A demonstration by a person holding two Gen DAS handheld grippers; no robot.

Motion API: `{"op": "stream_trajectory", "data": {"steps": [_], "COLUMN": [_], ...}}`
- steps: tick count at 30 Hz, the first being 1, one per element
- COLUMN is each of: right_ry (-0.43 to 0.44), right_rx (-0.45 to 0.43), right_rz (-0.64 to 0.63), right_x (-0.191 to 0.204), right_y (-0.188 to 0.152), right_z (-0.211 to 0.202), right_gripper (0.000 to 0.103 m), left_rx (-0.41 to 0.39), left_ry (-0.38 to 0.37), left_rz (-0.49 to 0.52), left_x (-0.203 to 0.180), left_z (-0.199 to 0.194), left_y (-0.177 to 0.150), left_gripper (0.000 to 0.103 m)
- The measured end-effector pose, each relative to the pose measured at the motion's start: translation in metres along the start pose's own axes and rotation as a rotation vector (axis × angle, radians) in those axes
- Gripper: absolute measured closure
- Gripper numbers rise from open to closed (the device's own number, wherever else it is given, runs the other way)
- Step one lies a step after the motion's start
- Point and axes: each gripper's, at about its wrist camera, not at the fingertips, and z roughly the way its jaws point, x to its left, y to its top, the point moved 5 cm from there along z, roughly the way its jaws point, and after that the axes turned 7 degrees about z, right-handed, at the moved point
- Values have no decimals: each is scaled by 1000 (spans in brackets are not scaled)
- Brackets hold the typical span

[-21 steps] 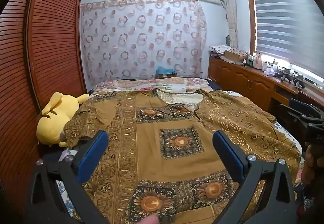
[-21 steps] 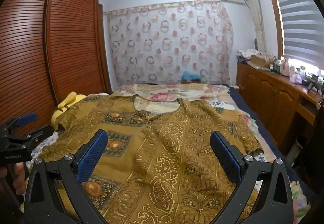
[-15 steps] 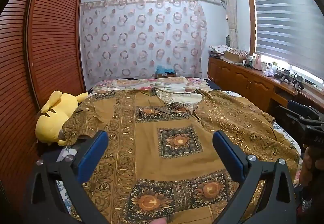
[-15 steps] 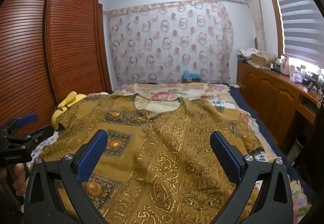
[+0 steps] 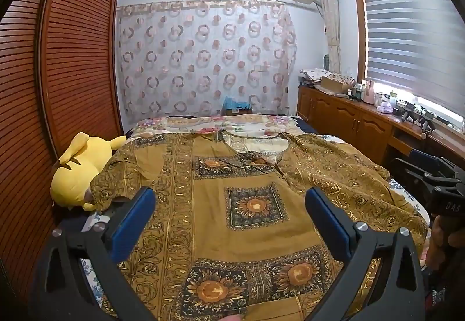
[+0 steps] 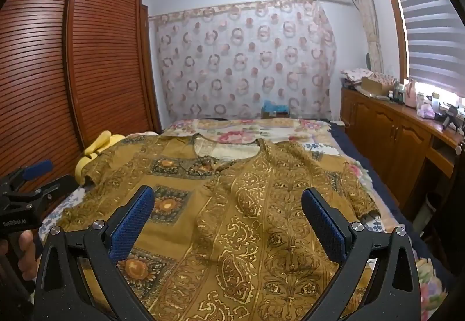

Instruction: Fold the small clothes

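Little has shifted since the earlier frames: both tools hover over the bed [image 5: 407, 190] much as before, with only a slight drift in the left view. Spread flat across the middle of each frame lies the brown and gold patterned shirt [image 5: 250, 204] [image 6: 261, 204], its neckline toward the top centre and a yellow plush toy [image 5: 78, 170] touching its sleeve at middle left. Left tool [image 5: 229, 215] and right tool [image 6: 228, 213] both stand wide apart, blue pads [image 5: 133, 222] holding nothing.
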Motion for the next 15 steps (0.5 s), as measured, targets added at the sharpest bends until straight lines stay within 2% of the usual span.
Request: {"op": "stream_trajectory", "data": {"steps": [15], "right_ry": [0], "right_rx": [0], "right_rz": [1], "right_x": [0], "right_y": [0], "right_z": [0], "right_gripper": [0], "left_rx": [-4], "left_ry": [-2], "left_rz": [-1], "left_x": [0], "left_z": [-2], "left_y": [3], "left_gripper": [0]}}
